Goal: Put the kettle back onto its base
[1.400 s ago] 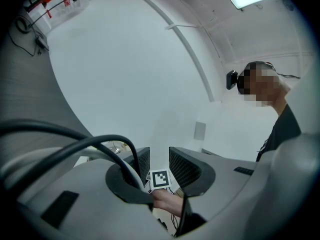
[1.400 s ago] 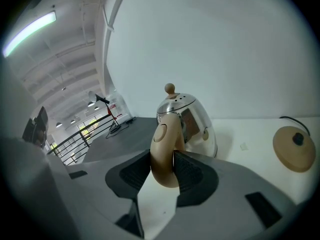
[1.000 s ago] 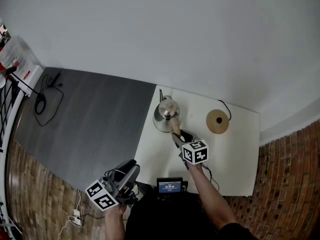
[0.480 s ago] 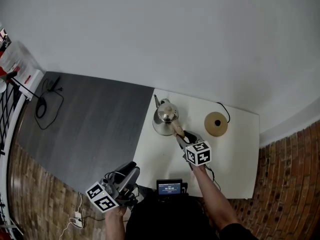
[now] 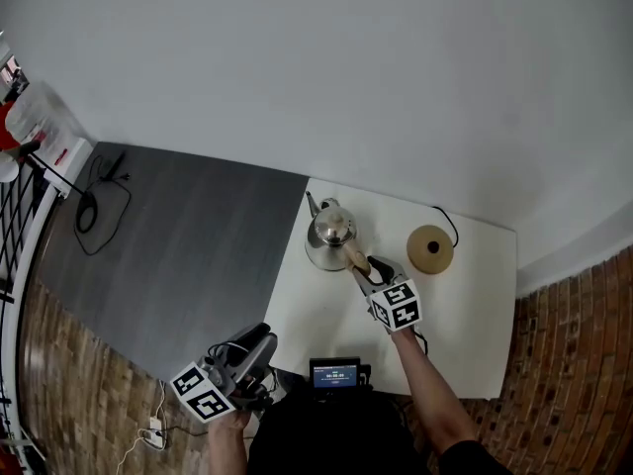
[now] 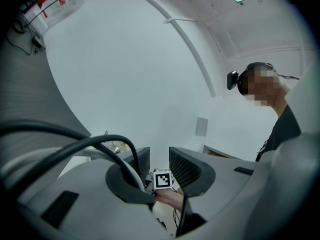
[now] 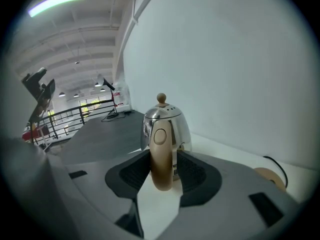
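The polished steel kettle with a tan handle and knob point(image 5: 329, 236) stands upright just left of the head view's centre, at the left end of the white counter point(image 5: 475, 334). It is well apart from its round tan base point(image 5: 430, 248) to the right, so it has yet to cross over. The right hand-held gripper point(image 5: 362, 263) is clenched on the handle, probably its only narrow hold, while the left hand-held gripper point(image 5: 259, 344) hangs released and empty at lower left, seemingly not needed.

Shiny silver kettle point(image 5: 329, 234) with a tan handle point(image 7: 161, 156); tan round base point(image 5: 430, 248); white table point(image 5: 475, 315). Dark grey floor point(image 5: 188, 236) bordered by a red-brown brick pattern. Black-and-white square markers cover the right marker cube point(image 5: 396, 306).
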